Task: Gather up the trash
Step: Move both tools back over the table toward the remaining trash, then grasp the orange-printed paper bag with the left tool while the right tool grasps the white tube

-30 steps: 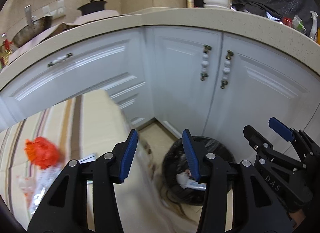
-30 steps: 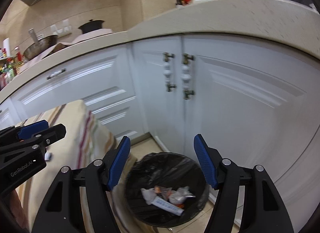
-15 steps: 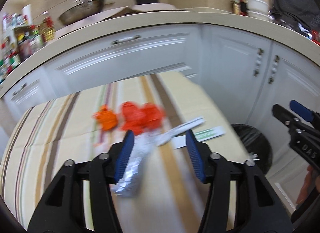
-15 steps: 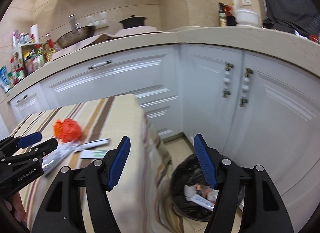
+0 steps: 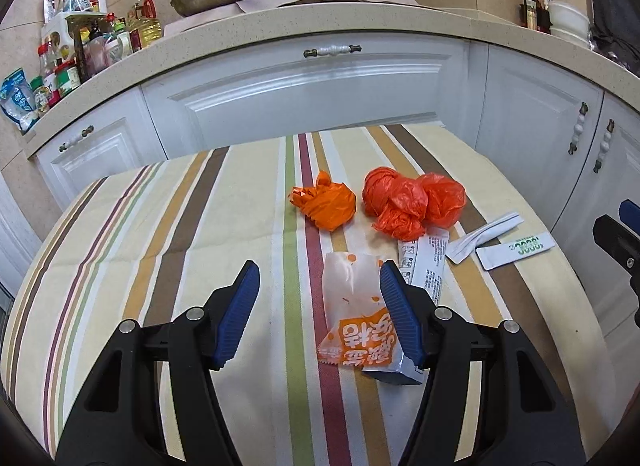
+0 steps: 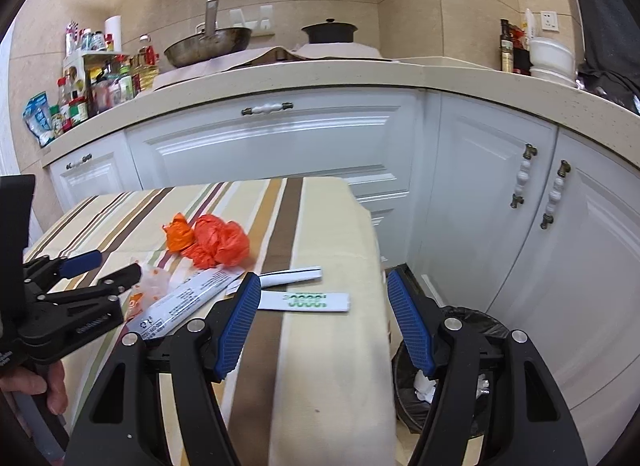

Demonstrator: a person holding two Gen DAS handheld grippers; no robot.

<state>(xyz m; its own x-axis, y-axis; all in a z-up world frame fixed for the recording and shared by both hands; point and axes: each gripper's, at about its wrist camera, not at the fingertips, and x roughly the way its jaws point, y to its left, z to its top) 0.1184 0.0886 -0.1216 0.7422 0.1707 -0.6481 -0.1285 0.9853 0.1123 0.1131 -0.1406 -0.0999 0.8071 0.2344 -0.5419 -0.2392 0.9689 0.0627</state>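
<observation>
Kitchen cabinets ring a small striped surface (image 5: 168, 234) where most of the trash is still lying. Nearest, the left claw (image 5: 320, 306) hangs over it with its jaws opening and nothing pinched; a clear snack wrapper with orange print (image 5: 356, 306) lies flat just under its right finger. The right claw (image 6: 324, 322) stands apart and empty at the surface's near right edge. Just beyond the wrapper are a white printed sachet (image 5: 426, 262), a slim white sleeve (image 5: 484, 238) and a white strip with green print (image 5: 516, 250). Farther still sit an orange crumpled bag (image 5: 326, 205) and a red crumpled bag (image 5: 412, 201). Down on the floor to the right, the black-lined bin (image 6: 472, 378) already holds a few scraps. So the job looks partly done: some trash is binned, six pieces are left.
</observation>
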